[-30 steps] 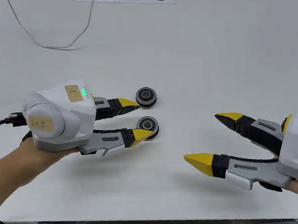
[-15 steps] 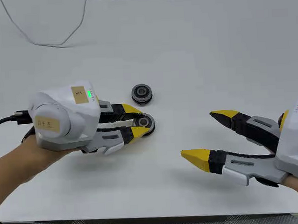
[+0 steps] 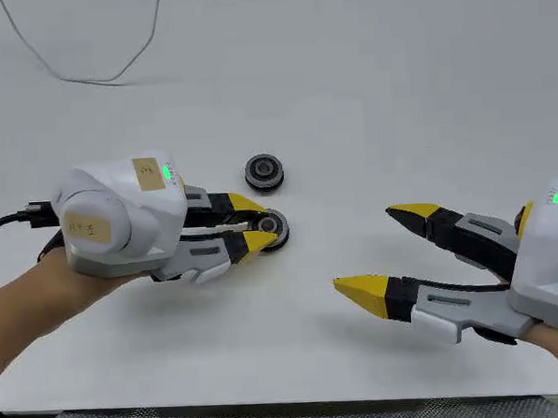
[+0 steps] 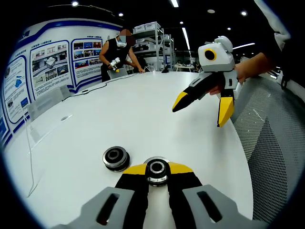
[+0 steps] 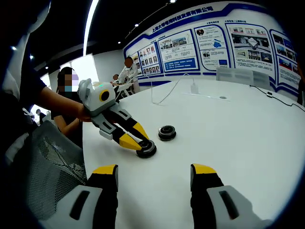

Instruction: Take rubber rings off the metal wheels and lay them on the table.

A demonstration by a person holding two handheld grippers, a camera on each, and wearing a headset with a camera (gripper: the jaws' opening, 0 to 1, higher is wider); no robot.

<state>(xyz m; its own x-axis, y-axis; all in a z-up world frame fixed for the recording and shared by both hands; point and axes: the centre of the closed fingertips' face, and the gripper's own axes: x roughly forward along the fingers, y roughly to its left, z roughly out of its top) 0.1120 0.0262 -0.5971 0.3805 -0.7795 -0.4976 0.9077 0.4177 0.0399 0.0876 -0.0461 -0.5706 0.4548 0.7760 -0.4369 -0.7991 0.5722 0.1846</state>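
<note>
Clamping the nearer wheel (image 4: 157, 170) between its yellow tips, the left gripper (image 3: 257, 225) sits low over the white table (image 3: 367, 101); the second wheel (image 3: 264, 171) lies just beyond, while the right gripper (image 3: 363, 248) hangs spread wide, well apart

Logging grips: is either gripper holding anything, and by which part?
Left gripper clamps the nearer wheel across its outer rim, a tip each side. Right gripper is open, empty.
</note>
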